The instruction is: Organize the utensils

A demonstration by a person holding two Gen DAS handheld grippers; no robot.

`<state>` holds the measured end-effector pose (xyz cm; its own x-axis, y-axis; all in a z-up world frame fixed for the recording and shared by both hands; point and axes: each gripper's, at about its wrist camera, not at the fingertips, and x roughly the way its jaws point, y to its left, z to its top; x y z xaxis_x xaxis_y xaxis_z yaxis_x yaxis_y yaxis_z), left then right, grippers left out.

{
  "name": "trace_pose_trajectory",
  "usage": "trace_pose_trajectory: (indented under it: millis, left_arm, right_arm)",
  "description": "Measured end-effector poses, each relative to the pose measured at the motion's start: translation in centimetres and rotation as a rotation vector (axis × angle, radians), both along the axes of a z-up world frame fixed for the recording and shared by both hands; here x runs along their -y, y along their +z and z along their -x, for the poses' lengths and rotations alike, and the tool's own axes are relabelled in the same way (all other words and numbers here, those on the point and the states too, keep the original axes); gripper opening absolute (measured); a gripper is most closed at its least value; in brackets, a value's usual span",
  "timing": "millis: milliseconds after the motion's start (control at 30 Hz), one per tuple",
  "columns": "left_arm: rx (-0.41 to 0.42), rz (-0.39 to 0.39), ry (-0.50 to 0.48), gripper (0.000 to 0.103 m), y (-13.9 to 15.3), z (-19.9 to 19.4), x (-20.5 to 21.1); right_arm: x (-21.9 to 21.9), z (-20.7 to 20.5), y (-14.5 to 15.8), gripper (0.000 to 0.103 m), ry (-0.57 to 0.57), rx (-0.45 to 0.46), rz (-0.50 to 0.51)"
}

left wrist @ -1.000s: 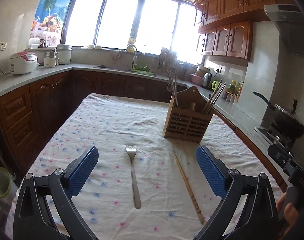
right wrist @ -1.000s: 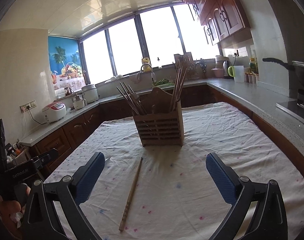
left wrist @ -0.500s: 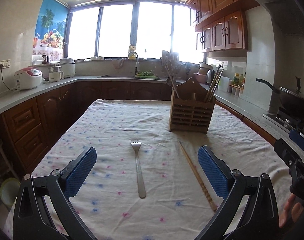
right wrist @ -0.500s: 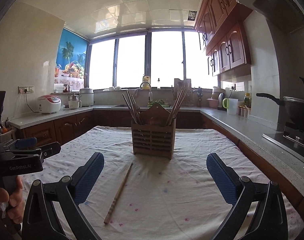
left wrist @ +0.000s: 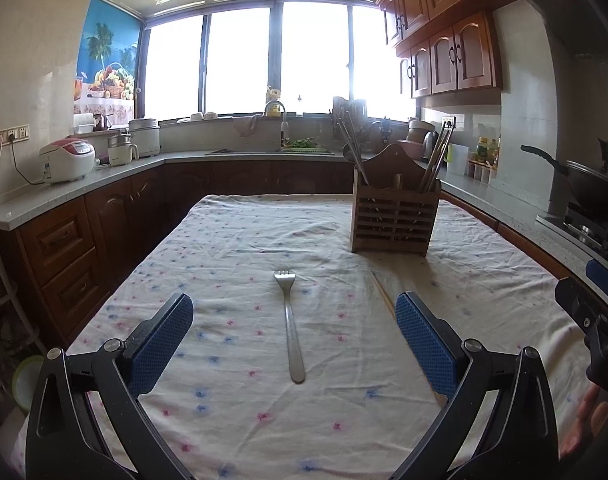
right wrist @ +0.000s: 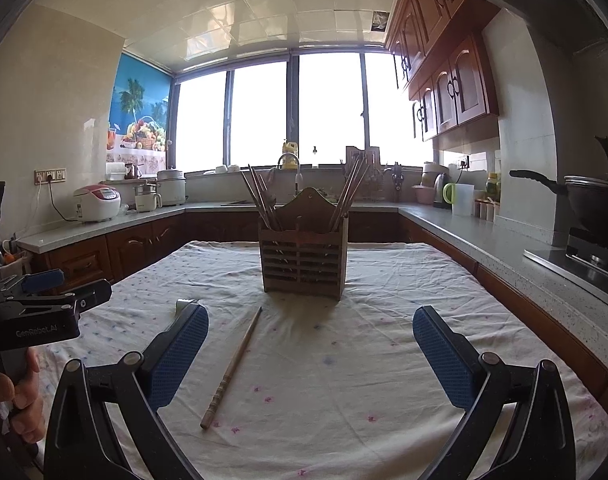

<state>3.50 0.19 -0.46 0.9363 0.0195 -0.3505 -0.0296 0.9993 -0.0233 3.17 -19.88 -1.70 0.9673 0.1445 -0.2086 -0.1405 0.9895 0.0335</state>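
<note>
Fork and chopstick not yet put away; both grippers empty.

Low in each frame, the left gripper and right gripper hover with jaws wide apart, holding nothing. Between the left jaws, at frame centre, the fork lies flat on the clothed counter. The chopstick lies left of centre in the right view. Beyond, the holder stands upright with chopsticks already in it; judging by this, two pieces remain.

black angular tongs, blue textured pads, silver pivot screws, bare-skinned hand
</note>
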Motion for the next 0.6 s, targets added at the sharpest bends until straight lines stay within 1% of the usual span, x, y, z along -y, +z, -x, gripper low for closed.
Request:
trace_pose_trajectory:
  millis: [600]
  left_arm:
    - [-0.014,-0.040,0.022,0.103,0.02,0.06,0.50]
  right_arm:
    - [0.85,-0.28,-0.28,0.103,-0.008,-0.014,-0.018]
